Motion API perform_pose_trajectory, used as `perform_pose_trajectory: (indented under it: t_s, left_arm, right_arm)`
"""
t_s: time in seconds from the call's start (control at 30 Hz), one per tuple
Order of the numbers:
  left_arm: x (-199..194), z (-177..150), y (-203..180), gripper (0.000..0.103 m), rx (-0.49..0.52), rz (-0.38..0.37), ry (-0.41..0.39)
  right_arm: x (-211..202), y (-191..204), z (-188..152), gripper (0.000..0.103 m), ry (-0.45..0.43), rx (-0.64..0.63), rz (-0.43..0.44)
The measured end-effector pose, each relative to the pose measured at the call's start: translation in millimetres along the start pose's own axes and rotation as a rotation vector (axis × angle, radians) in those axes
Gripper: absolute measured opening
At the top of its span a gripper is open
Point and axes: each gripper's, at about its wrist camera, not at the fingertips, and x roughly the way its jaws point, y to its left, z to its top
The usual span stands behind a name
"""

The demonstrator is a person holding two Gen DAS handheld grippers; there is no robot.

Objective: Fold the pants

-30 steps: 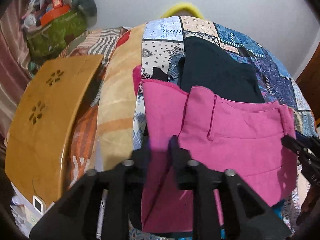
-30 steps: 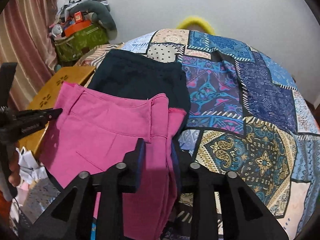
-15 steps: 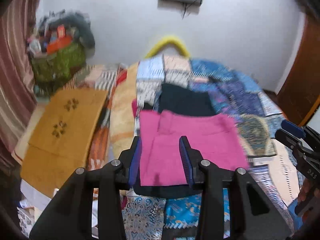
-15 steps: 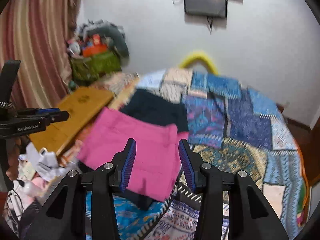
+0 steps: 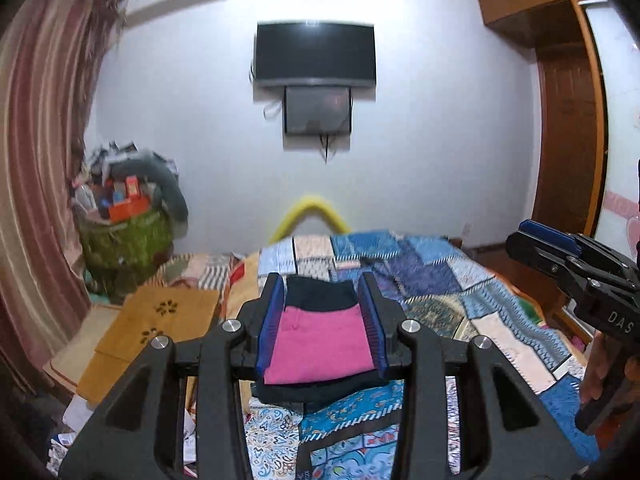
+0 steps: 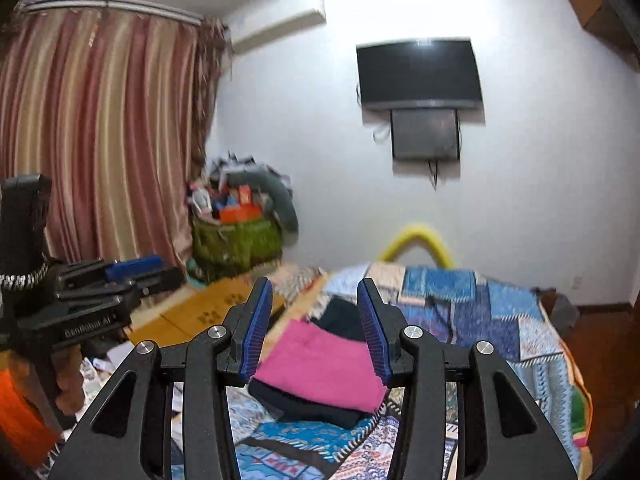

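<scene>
1. two grippers hang apart above the patchwork bed (image 5: 460,292): left gripper (image 5: 322,320) and right gripper (image 6: 314,326) both spread wide, holding nothing.
2. pink pants (image 6: 320,364) lie folded on the bed's near left part, atop a dark folded garment (image 6: 316,404).
3. risk, as a guess: the stack sits close to the bed's edge, so a nudge could tip it off.
</scene>
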Motion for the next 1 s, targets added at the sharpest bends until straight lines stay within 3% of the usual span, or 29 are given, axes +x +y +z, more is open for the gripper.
perform_pose_trajectory:
  t_s: [0.03,0.1,0.27,0.3,0.47,0.7,1.0]
  left_arm:
    - [-10.9,-1.3,-1.7,0.042,-0.009,-0.001,-0.02]
    - [-27.7,-4.1,-3.6,0.055,-0.023,-0.001,-0.045]
    - [-61.0,-10.1,-3.9,0.077,-0.053,0.03,-0.09]
    - [-67.0,-10.5,-3.1,0.083,-0.057,0.032,-0.101]
    - [-81.2,-11.5,-6.1,0.095,-0.056,0.041,-0.116]
    - [-88.4,-14.1,-9.9,0.102,-0.05,0.039,-0.136]
    - [-84.5,-17.4,-11.1,0.103,-0.059,0.036,-0.126]
  right_arm:
    - [-9.5,3.9,0.1,0.041,-0.02,0.001,0.006]
    - [-23.7,10.7,-0.9,0.045,-0.05,0.002,0.004]
    - [-41.7,22.4,-7.1,0.076,-0.096,-0.002,-0.026]
    - [-43.1,24.7,-8.9,0.08,-0.1,-0.003,-0.039]
    - [-48.5,27.5,-13.4,0.099,-0.1,0.021,-0.067]
    - [-55.5,26.0,-15.5,0.103,-0.095,0.03,-0.102]
    - [-59.8,26.5,-21.8,0.103,-0.085,0.034,-0.108]
